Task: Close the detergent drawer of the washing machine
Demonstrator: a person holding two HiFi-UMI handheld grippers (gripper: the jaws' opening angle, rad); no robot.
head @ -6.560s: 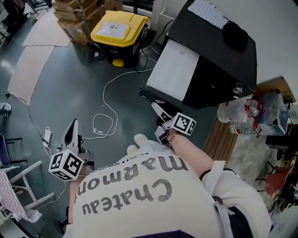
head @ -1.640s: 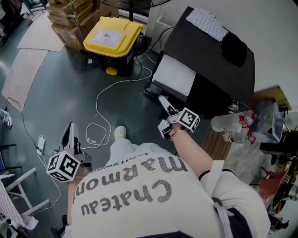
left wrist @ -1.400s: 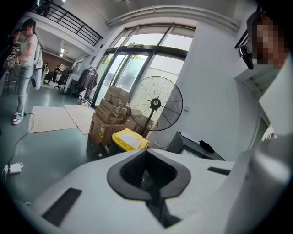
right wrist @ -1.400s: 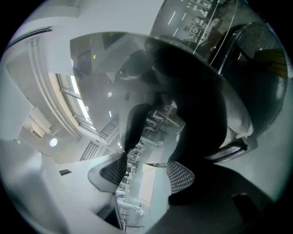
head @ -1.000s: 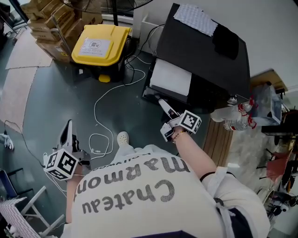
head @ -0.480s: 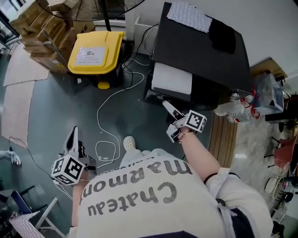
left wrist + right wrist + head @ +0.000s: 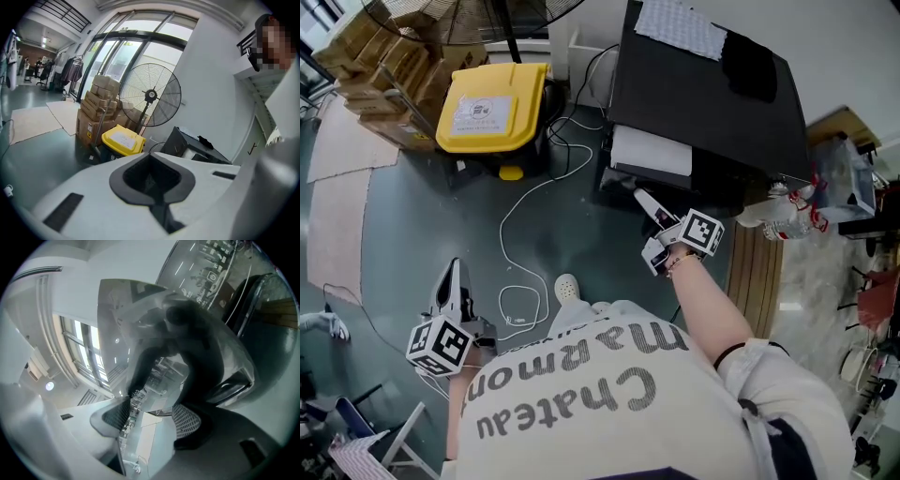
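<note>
The black washing machine (image 7: 703,89) stands at the top of the head view. Its white detergent drawer (image 7: 652,150) sticks out a short way from the front. My right gripper (image 7: 641,196) points at the drawer's front edge, with its tips touching or nearly touching it. In the right gripper view a glossy, reflecting drawer face (image 7: 187,333) fills the picture just beyond the gripper (image 7: 151,417), whose pads stand apart with nothing clamped. My left gripper (image 7: 455,269) hangs low at the left over the floor, far from the machine, its pads (image 7: 152,185) pressed together and empty.
A yellow-lidded bin (image 7: 492,94), cardboard boxes (image 7: 389,47) and a standing fan (image 7: 150,96) stand left of the machine. A white cable (image 7: 530,202) loops over the grey floor. Water bottles (image 7: 787,211) and a wooden board (image 7: 755,272) lie to the right.
The white drawer shows less length than in the earlier frames; it has slid into the machine as my right gripper moved forward with it. The left gripper stays low.
</note>
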